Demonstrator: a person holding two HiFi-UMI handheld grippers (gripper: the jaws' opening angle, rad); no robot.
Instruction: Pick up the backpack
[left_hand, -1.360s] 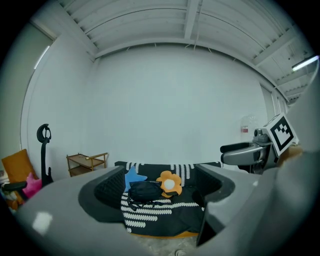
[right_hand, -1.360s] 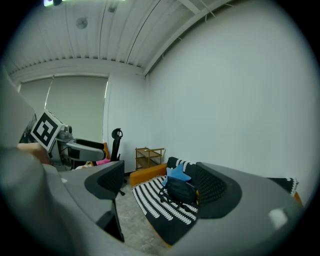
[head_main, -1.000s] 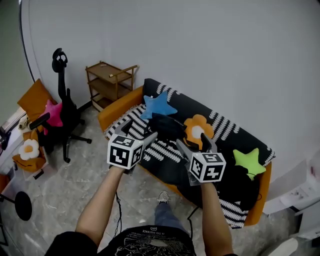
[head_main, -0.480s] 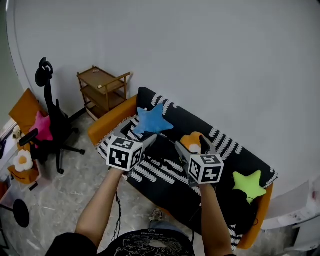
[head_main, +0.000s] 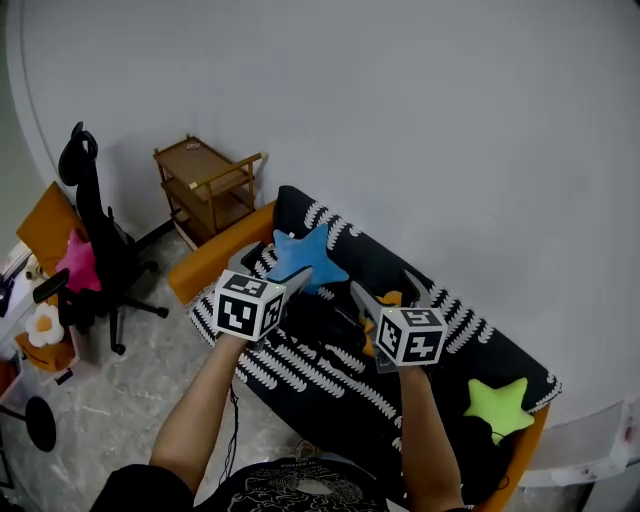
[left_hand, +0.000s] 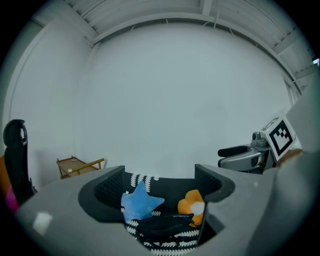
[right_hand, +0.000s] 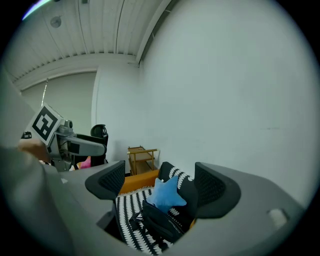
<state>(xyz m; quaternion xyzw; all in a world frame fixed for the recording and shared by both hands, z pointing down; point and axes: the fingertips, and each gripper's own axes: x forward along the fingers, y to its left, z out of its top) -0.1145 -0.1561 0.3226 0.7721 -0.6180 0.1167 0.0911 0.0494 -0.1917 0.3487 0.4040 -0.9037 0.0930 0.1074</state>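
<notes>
**A:** Where's the backpack?

**B:** The black backpack (left_hand: 165, 224) lies on the striped sofa (head_main: 292, 356). In the head view a blue star cushion (head_main: 305, 262) sits just beside it at its 11 o'clock, and an orange flower cushion (left_hand: 192, 204) at its 3 o'clock.

**A:** And the tools?

**B:** The left tool (head_main: 272, 270) and the right tool (head_main: 388, 290) are both held in the air, neither touching the backpack, which shows between them. Each has its jaws wide apart, clamped on nothing.

**A:** What else is around?

**B:** From the backpack, a green star cushion (head_main: 497, 405) is at 4 o'clock on the sofa. A wooden cart (head_main: 205, 185) stands at 10 o'clock and a black office chair (head_main: 90, 240) at 9 o'clock.
</notes>
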